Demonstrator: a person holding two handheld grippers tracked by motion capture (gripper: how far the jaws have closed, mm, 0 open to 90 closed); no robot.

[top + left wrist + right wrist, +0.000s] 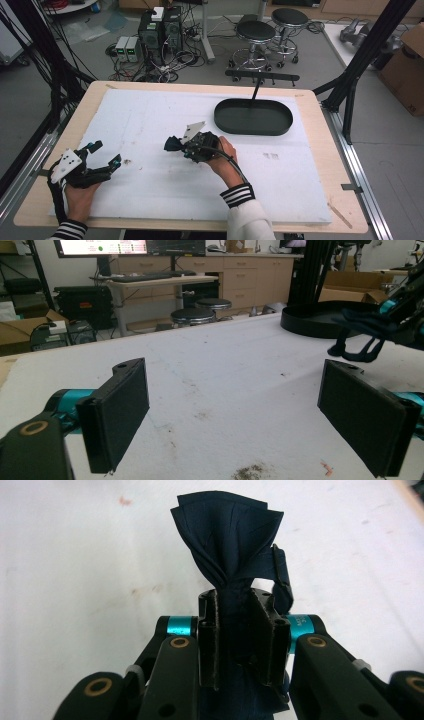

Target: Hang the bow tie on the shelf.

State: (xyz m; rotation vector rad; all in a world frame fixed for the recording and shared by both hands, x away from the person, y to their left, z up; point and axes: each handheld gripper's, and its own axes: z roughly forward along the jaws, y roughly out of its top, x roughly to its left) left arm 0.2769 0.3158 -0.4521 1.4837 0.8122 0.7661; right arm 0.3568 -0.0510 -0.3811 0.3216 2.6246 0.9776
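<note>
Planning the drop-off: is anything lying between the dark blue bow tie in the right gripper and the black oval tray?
Nothing: the high view shows bare white board between the bow tie, clamped in the right gripper, and the black oval tray.

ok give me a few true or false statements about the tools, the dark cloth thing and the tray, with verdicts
1. The right tool is shut on the dark blue bow tie. True.
2. The left tool grips the bow tie. False: its jaws stand wide apart with nothing between them, over the white board.
3. The bow tie lies inside the black oval tray. False: it is pinched in the right tool, on the near side of the tray and apart from it.
4. The tray sits toward the far right of the white board. True.
5. The bow tie's pleated end fans out past the right tool's jaw tips. True.
6. Both tools touch each other. False: they are well apart, the left tool near the board's left edge.
</note>
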